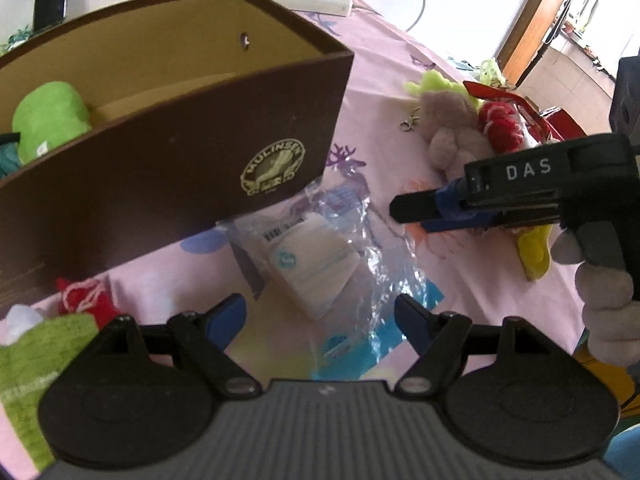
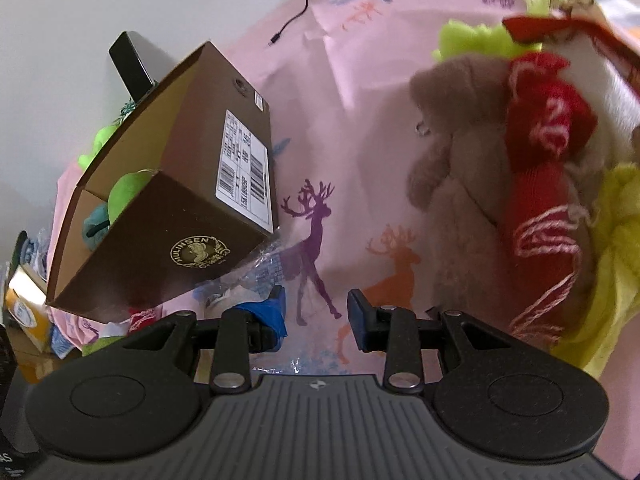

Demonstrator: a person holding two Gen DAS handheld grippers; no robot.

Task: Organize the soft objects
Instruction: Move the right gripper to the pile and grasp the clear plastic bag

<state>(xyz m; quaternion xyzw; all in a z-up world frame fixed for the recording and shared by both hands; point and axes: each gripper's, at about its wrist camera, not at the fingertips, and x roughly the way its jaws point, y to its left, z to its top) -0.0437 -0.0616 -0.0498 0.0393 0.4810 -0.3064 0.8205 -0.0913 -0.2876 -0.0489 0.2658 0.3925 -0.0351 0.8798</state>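
left wrist view, reading from the left with the brown box (image 1: 172,136) as your marker: a green plush (image 1: 48,120) sits inside the box at its left end, with something teal (image 1: 8,156) just beside it at the picture's edge. below the box's front wall, on the pink deer-print cloth (image 1: 380,64), a small red knitted piece (image 1: 86,296) lies against a green towel-like thing (image 1: 44,356). your left gripper (image 1: 320,318) is spread wide with nothing between its blue-tipped fingers — it hangs over a clear plastic packet (image 1: 316,256) that lies just off the box's front right corner. further right of the box, well apart from it, is the heap of soft things: a grey-brown plush bear (image 1: 452,128), a red knitted toy (image 1: 502,124) touching it, lime fluff (image 1: 432,82) behind. your right gripper (image 1: 416,210) reaches in from the right edge in front of that heap, above a yellow plush (image 1: 534,248).

in the right wrist view the box (image 2: 168,216) stands at the left, green plush (image 2: 130,192) and the teal thing (image 2: 96,220) inside. the right gripper (image 2: 316,316) is parted only a little — empty, over the cloth (image 2: 340,120) between the box and the heap. the bear (image 2: 452,152), the red toy (image 2: 540,152) and the yellow plush (image 2: 616,248) lie to the right, untouched.
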